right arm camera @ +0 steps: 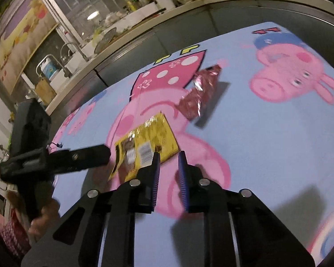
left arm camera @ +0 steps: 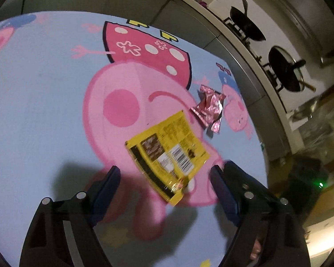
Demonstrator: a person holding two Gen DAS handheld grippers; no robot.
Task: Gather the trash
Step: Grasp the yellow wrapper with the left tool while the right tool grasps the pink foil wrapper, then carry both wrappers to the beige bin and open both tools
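Note:
A yellow snack wrapper [left arm camera: 167,153] lies flat on the light blue cartoon-pig tablecloth [left arm camera: 44,111]. A crumpled pink foil wrapper [left arm camera: 208,108] sits just beyond it, apart from it. My left gripper [left arm camera: 167,178] is open wide, and the yellow wrapper's near corner lies between its fingers without touching the pads. In the right wrist view, my right gripper [right arm camera: 169,162] hovers at the near edge of the yellow wrapper [right arm camera: 149,140]. A narrow gap shows between its blue pads, with nothing in it. The pink foil wrapper [right arm camera: 200,93] lies farther off. The left gripper's finger [right arm camera: 89,155] reaches in from the left.
A kitchen counter runs behind the table, with two dark pans [left arm camera: 285,71] on a stove, and bottles and a sink [right arm camera: 62,66] further along. A dark object with a green light [left arm camera: 309,178] stands past the table's right edge. A person's hand [right arm camera: 44,218] grips the left tool.

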